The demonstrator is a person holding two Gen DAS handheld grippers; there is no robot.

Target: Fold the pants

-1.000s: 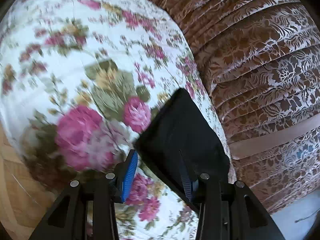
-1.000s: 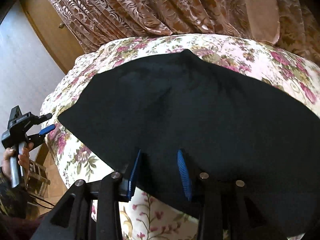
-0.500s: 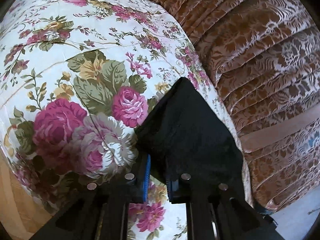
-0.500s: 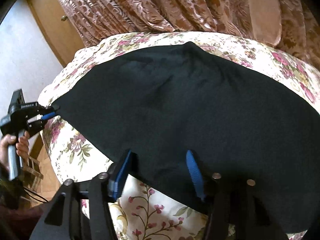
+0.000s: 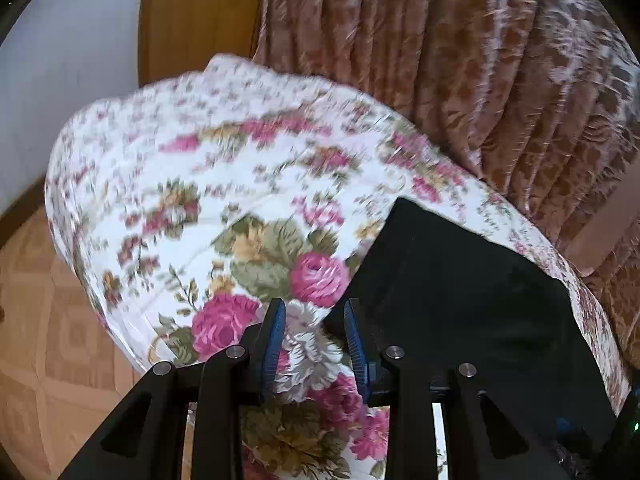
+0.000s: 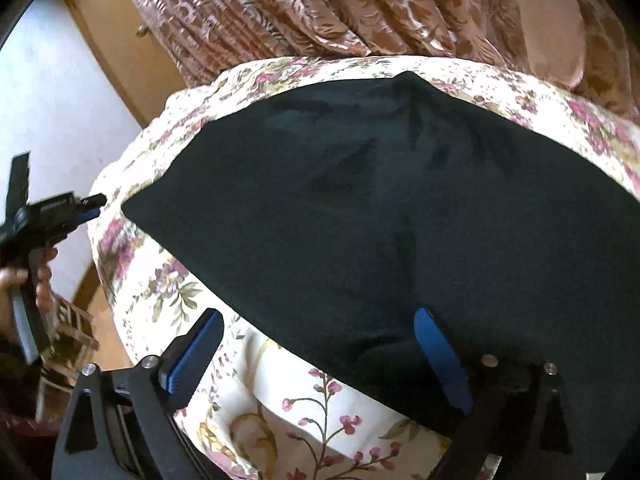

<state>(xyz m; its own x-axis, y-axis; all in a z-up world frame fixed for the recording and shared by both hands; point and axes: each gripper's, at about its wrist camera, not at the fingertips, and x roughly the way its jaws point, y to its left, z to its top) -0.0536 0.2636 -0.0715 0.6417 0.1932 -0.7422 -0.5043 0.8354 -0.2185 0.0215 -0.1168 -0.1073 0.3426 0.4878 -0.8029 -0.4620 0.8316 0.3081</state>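
- Black pants are lying flat on the floral bedspread, in front of the curtain.
- Left gripper is opening, nothing between the pads, pants corner just beside it.
- Right gripper is spreading wide over the pants' near edge, not pinching.

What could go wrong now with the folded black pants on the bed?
1. The pants lie near the edge of the floral bedspread; a snag might drag them off.
2. The right gripper is opening over the near hem and might catch it.
3. The left gripper, opening, sits beside the corner and might disturb it.
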